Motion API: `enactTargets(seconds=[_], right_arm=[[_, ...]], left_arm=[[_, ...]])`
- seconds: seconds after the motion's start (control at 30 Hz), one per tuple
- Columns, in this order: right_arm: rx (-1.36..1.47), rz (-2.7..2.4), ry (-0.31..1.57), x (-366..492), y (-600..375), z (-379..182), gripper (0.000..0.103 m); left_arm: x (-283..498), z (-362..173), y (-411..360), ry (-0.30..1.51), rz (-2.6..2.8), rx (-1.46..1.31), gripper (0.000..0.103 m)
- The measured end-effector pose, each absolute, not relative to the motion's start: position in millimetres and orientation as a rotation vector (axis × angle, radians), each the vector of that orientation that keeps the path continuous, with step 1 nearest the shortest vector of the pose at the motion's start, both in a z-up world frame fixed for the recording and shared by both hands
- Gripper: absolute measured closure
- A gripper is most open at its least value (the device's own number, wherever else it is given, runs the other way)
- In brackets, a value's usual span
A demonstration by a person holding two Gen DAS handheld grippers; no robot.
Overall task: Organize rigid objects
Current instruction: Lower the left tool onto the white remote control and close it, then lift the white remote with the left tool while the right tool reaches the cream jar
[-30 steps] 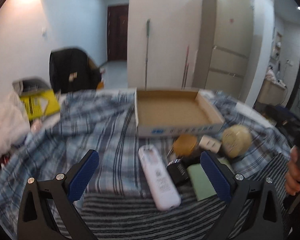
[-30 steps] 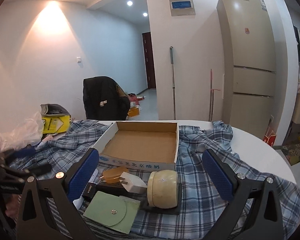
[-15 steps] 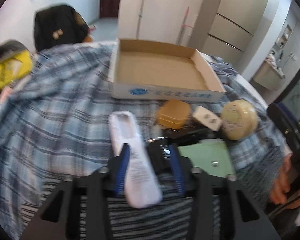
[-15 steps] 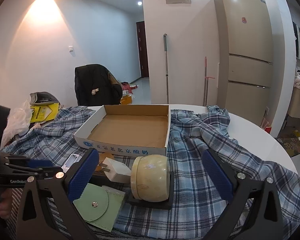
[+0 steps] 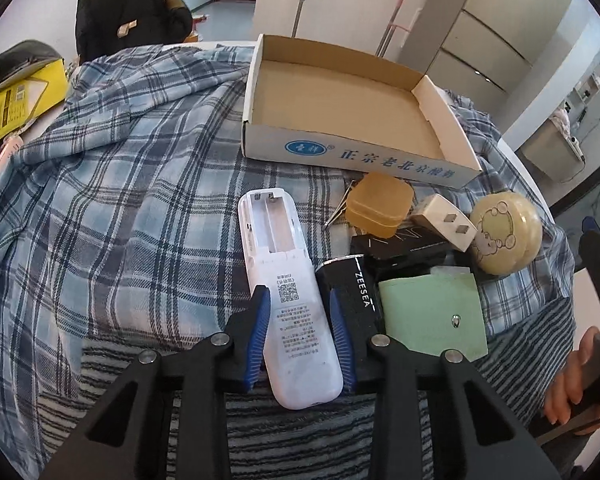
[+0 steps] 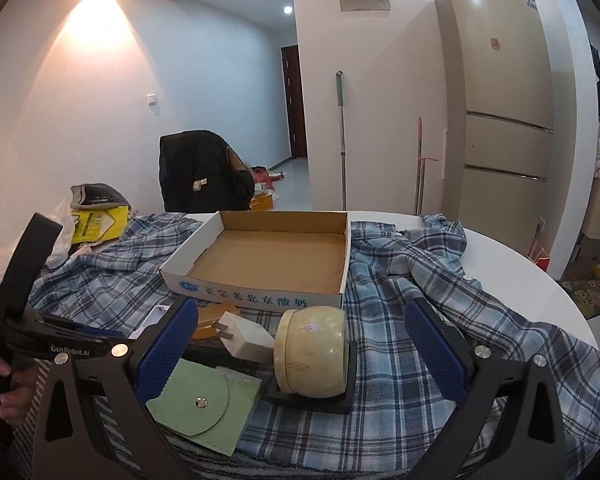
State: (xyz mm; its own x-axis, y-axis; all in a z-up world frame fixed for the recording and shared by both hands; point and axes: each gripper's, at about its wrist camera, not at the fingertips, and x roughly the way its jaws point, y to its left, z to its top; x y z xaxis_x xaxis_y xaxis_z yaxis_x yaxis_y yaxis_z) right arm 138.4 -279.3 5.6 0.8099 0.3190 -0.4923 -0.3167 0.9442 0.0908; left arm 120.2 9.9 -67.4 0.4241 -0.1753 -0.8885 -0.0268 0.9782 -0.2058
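The left gripper (image 5: 296, 304) has just been closing, and its blue ribbed pads (image 5: 260, 320) now press both long sides of a white plastic remote control (image 5: 284, 292). The remote lies face down on the cloth, its battery cover off so the two empty battery bays show at the far end, with a QR code and printed label on the lower half. Just beside it on the right lies a black rectangular box marked ZEESEA (image 5: 356, 292), then a pale green flat pouch with a metal snap (image 5: 432, 320). Behind these sit a translucent amber plastic case (image 5: 380, 204), a white wall plug adapter (image 5: 444, 220) and a round cream-coloured tin with a cartoon bear lid (image 5: 504, 236).

The right gripper (image 6: 300, 348) hangs with its jaws wide apart and nothing between the pads, the cream tin lying on its side just ahead of it.

Farther back stands a shallow open cardboard tray with a white printed front (image 6: 260, 292), its brown floor bare. Everything rests on a blue-and-white plaid shirt (image 5: 120, 180) spread over a round white table (image 6: 532, 280). Beyond are white walls, a tall beige refrigerator (image 6: 500, 100), a mop leaning on the wall (image 6: 342, 140) and a chair draped with a black jacket (image 6: 200, 172).
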Motion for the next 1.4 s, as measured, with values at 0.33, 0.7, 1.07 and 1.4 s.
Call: enactTargets(seconds=[0.33, 0.7, 1.07, 1.4], right_arm=[[0.044, 0.347, 0.569, 146.0, -285.7, 1.4, 0.0], [0.055, 0.345, 0.583, 147.0, -286.7, -0.4, 0.0], [0.133, 0.305, 0.614, 156.1, -303.2, -2.5, 0.0], [0.211, 0.187, 0.586, 167.4, -338.2, 7.0, 0.0]], left_arm=[[144.5, -77.4, 2.2, 1.207, -0.062, -0.123, 0.062], [150.3, -88.4, -8.9, 1.237, -0.023, -0.083, 0.06], [121.2, -53.3, 6.0, 1.142, -0.073, -0.097, 0.061], [91.5, 11.8, 16.5, 0.968, -0.106, -0.107, 0.061]])
